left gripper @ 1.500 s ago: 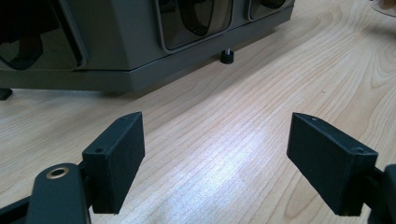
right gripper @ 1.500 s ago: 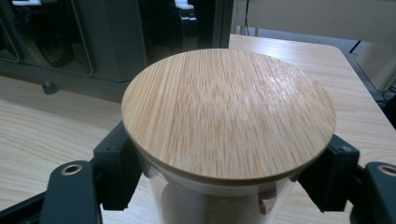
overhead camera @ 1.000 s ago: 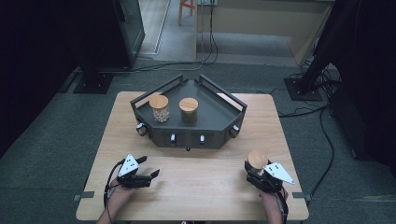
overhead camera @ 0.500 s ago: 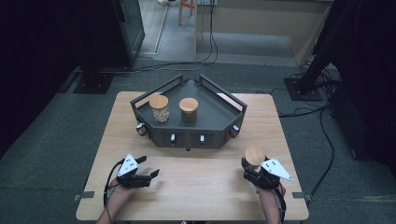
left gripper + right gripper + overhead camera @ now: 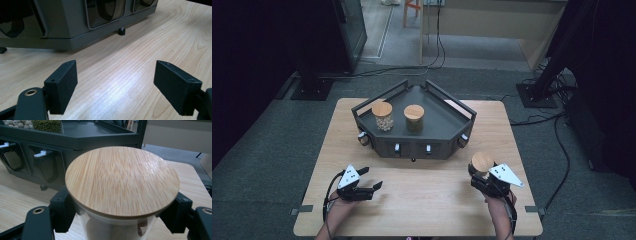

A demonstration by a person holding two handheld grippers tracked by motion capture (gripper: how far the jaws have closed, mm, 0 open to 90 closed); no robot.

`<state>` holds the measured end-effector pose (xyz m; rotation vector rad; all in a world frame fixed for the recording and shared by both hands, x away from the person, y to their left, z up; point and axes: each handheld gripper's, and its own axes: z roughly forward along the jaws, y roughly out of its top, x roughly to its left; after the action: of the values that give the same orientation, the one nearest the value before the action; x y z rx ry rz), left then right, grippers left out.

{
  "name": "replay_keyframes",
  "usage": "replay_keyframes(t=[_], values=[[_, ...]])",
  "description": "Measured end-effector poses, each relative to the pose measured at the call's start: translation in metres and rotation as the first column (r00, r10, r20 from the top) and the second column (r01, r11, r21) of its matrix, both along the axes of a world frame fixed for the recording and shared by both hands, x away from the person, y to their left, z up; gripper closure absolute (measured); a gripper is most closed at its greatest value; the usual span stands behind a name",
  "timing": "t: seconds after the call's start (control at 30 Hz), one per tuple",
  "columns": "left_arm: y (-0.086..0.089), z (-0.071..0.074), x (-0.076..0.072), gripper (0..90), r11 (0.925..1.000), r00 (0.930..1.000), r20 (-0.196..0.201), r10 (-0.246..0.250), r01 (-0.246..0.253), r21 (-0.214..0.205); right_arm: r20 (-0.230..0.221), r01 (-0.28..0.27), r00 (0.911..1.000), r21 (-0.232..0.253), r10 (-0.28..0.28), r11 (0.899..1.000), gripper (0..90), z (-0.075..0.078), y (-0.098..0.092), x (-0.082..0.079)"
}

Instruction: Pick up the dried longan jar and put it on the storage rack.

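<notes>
The right gripper (image 5: pixel 482 176), clamped on the wooden-lidded glass jar (image 5: pixel 122 181) before the dark angular tray (image 5: pixel 437 145), should lift upright (left gripper (image 5: pixel 371 180) idles, jaws apart).

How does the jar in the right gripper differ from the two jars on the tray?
The held jar sits between the right gripper's jaws above the table; the tray jars stand free on the black tray. One tray jar shows pale beans, the other green; the held jar's contents are unclear. All have round wooden lids.
</notes>
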<state>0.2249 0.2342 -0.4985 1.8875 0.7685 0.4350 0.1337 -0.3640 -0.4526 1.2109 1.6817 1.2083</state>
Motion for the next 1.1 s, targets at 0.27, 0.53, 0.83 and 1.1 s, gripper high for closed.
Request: replay_keyframes(t=[0.27, 0.53, 0.83, 1.1], values=[[0.000, 0.000, 0.001, 18.7, 1.0000, 1.0000, -0.003, -0.005, 0.005, -0.002, -0.007, 0.012, 0.9999, -0.004, -0.012, 1.000, 25.3, 0.005, 0.004, 0.003], [0.000, 0.000, 0.001, 18.7, 1.0000, 1.0000, -0.005, -0.005, 0.005, -0.003, -0.008, 0.014, 0.9999, -0.006, -0.014, 1.000, 25.3, 0.011, 0.005, 0.006], [0.000, 0.000, 0.001, 18.7, 1.0000, 1.0000, -0.006, -0.006, 0.006, -0.005, -0.007, 0.007, 1.0000, 0.002, -0.007, 1.000, 25.3, 0.014, 0.006, 0.007], [-0.001, 0.000, 0.001, 18.7, 1.0000, 1.0000, -0.006, -0.008, 0.008, -0.002, -0.011, -0.001, 0.9999, -0.001, 0.001, 1.000, 25.3, 0.018, 0.007, 0.009]])
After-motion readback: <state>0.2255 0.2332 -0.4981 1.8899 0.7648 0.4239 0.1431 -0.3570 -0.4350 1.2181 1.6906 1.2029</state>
